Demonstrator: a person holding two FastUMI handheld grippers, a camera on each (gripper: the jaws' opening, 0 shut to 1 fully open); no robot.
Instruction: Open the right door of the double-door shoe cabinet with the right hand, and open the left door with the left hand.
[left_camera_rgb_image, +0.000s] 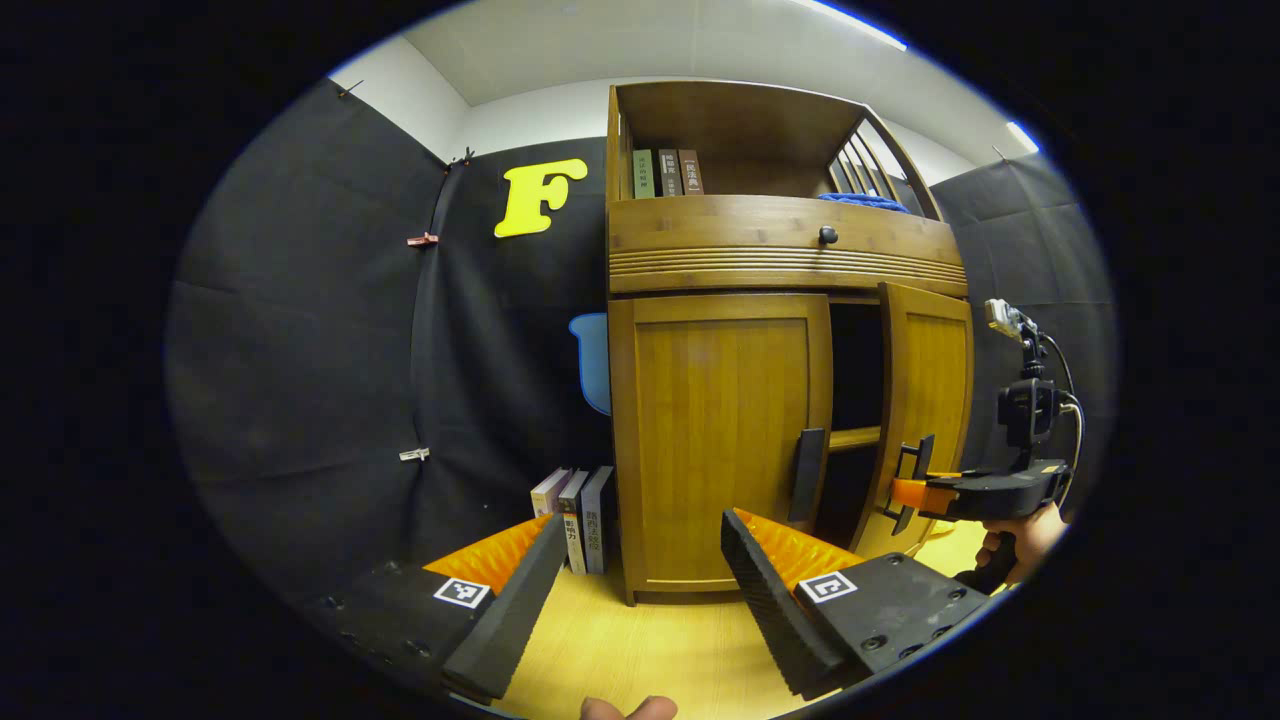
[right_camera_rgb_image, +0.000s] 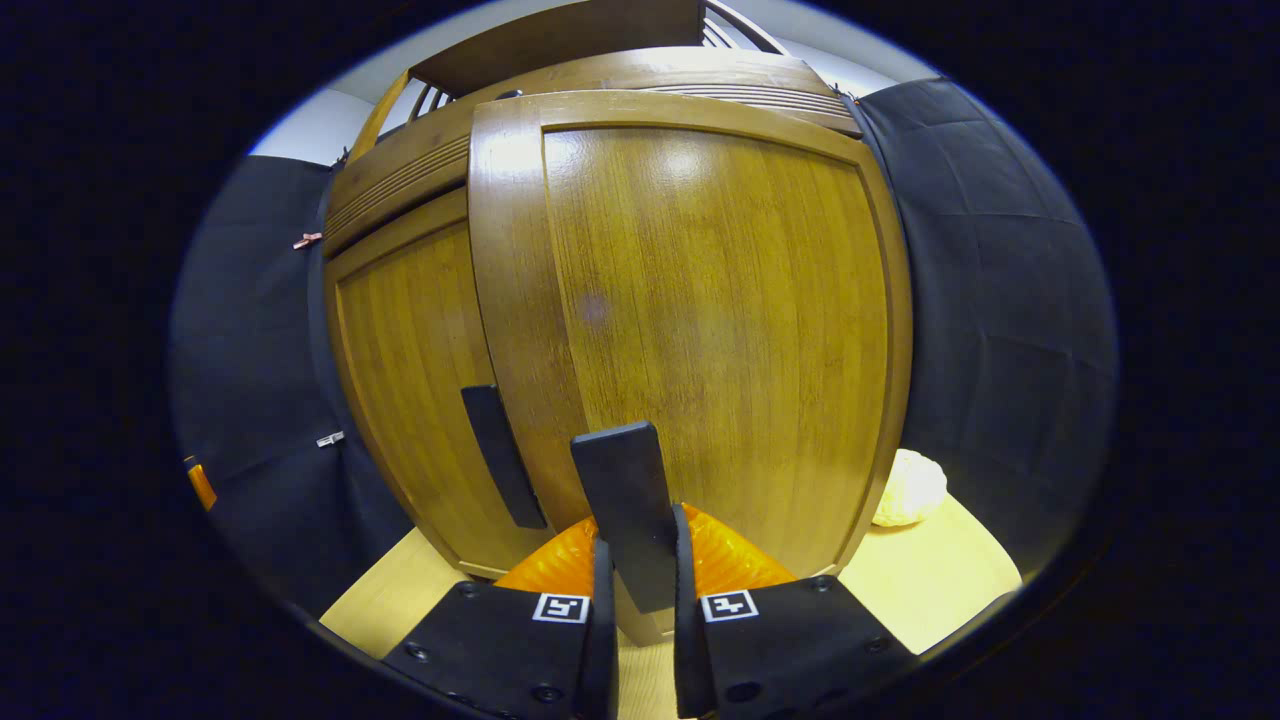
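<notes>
Your right gripper (right_camera_rgb_image: 640, 600) has its jaws pinching the right handle (right_camera_rgb_image: 625, 510), with the right door (right_camera_rgb_image: 700, 300) swung partly open. Your left gripper (left_camera_rgb_image: 640, 590) hangs with jaws spread; ahead of them, the left door (left_camera_rgb_image: 720, 440) is shut, its handle (left_camera_rgb_image: 808, 475) untouched.

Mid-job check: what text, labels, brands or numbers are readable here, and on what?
Three dark books on the top shelf of the wooden shoe cabinet: spine print, too small to read.
Three upright books on the floor beside it: spine print, blurred.
Square black-and-white tags on left gripper and right gripper: patterns, no words.
Black flat handle held between the right gripper's fingers: no text.
</notes>
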